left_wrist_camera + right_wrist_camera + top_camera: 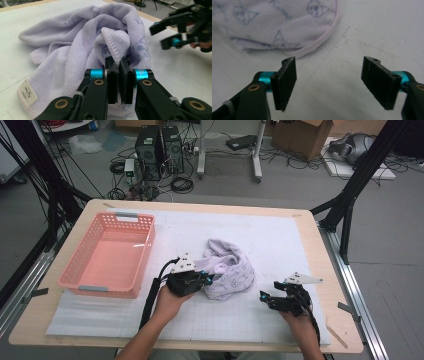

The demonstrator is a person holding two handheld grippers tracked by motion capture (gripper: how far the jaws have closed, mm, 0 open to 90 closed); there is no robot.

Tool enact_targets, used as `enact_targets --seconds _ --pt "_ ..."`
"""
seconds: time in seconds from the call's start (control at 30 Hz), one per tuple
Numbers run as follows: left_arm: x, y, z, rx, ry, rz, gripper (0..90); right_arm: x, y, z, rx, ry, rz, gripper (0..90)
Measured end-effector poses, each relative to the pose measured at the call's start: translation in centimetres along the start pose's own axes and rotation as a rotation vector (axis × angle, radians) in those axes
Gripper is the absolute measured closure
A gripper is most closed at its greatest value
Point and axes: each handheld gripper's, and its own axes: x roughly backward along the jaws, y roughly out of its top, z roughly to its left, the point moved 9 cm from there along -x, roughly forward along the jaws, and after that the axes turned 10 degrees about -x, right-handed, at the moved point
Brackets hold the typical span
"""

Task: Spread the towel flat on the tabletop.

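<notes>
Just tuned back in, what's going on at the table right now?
A person works a crumpled lilac towel on the white mat. The left gripper has its fingers shut on a fold of the towel's hem. The right gripper is open, apart from the towel's edge, nothing between its fingers. The pink basket sits at left.

a crumpled lilac towel lies mid-desk on the white mat. the left hand-held gripper is at the towel's near-left edge, touching it. the right hand-held gripper sits apart, just right of the towel, low over the mat. a pink basket stands left on the desk.
</notes>
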Motion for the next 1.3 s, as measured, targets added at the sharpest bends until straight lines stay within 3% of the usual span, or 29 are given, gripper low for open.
enact_targets --seconds 0.1,0.17,0.27,0.37,0.4,0.43,0.67,0.9,0.97,1.1,1.3 --pt "0.6 -0.6 -0.2 0.006 -0.003 -0.002 85.8 -1.5 0.7 0.5 -0.032 -0.001 0.034 39.3" --pt "0.9 -1.0 -0.5 0.009 -0.009 -0.001 85.8 -2.3 1.4 0.9 -0.057 0.032 0.033 52.5" --pt "1.4 -1.5 -0.8 0.008 -0.013 -0.004 85.9 -3.7 1.9 1.5 -0.088 0.056 0.047 58.0" --pt "1.9 -1.9 -1.2 0.007 -0.017 -0.004 85.9 -4.9 1.5 1.7 -0.072 0.039 0.092 73.3" --pt "2.0 -2.0 -1.3 0.008 -0.019 -0.005 85.9 -5.0 1.5 1.6 -0.054 0.019 0.089 85.5" --pt "2.2 -2.2 -1.4 0.007 -0.018 -0.003 85.9 -4.5 1.6 1.5 -0.029 0.007 0.096 87.2" --pt "2.4 -3.2 -2.5 0.020 -0.054 0.006 85.9 -1.3 2.2 0.0 -0.047 -0.019 0.013 87.8" --pt "2.9 -3.9 -4.0 0.023 -0.106 0.022 85.3 0.9 0.4 -0.6 0.013 -0.081 0.047 87.9" --pt "3.3 -3.6 -3.8 0.022 -0.107 0.008 80.8 1.6 -0.3 -1.1 0.041 -0.119 0.053 87.9" --pt "4.2 -2.1 -2.4 0.021 -0.068 -0.030 68.6 3.1 -1.5 -2.3 0.029 -0.140 0.063 87.8" --pt "3.1 0.6 -0.1 0.001 -0.019 -0.031 52.7 4.7 -2.7 -3.5 0.046 -0.189 0.086 85.4"
